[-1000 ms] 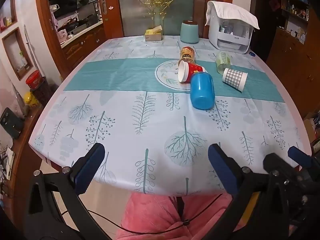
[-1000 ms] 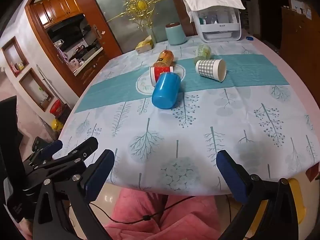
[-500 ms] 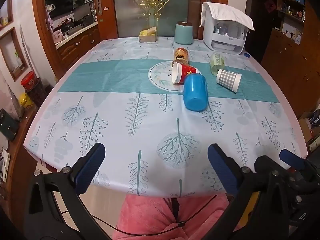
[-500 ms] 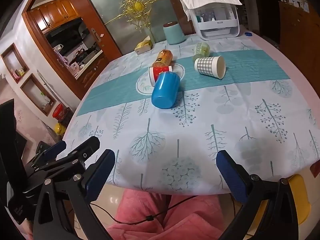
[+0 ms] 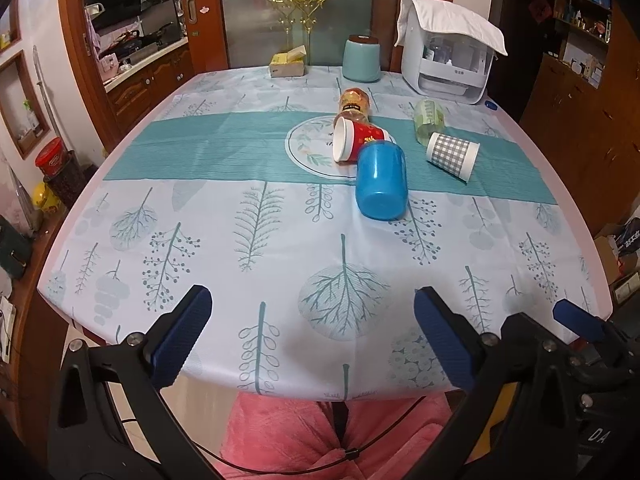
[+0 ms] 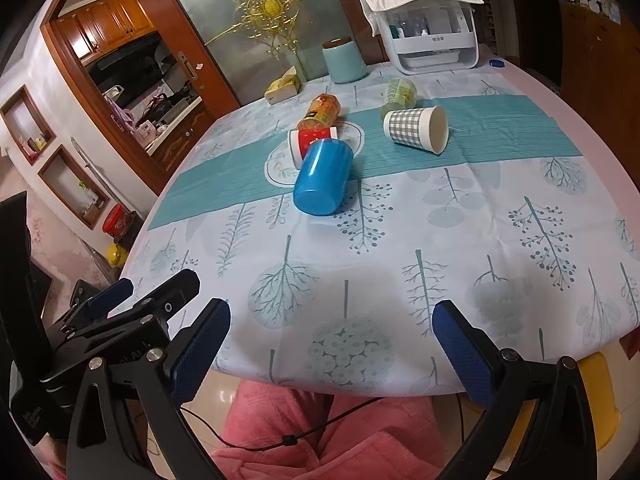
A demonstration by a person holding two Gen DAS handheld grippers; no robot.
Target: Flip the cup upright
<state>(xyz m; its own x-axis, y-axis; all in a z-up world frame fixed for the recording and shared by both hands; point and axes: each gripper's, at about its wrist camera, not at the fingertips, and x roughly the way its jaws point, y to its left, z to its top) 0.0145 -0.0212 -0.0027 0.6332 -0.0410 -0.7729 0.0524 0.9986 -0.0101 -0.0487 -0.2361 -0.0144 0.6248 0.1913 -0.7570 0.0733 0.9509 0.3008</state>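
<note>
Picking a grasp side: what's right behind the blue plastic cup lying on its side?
Behind the blue plastic cup lies a red paper cup, also tipped over, white rim facing left. The blue cup hides the red cup's base end, so whether they touch cannot be told.

Home dining room, clothed table point(image 5: 280, 240), kitchen doorway point(image 5: 132, 40)

Warm, even indoor light fills both views. The pale tree-printed tablecloth point(image 5: 256, 240) is bright, with soft shadows. A faint sheen marks the blue plastic cup point(image 5: 382, 180) lying on its side. Fisheye distortion bends the edges, and the corners are black. Focus is sharp.
</note>
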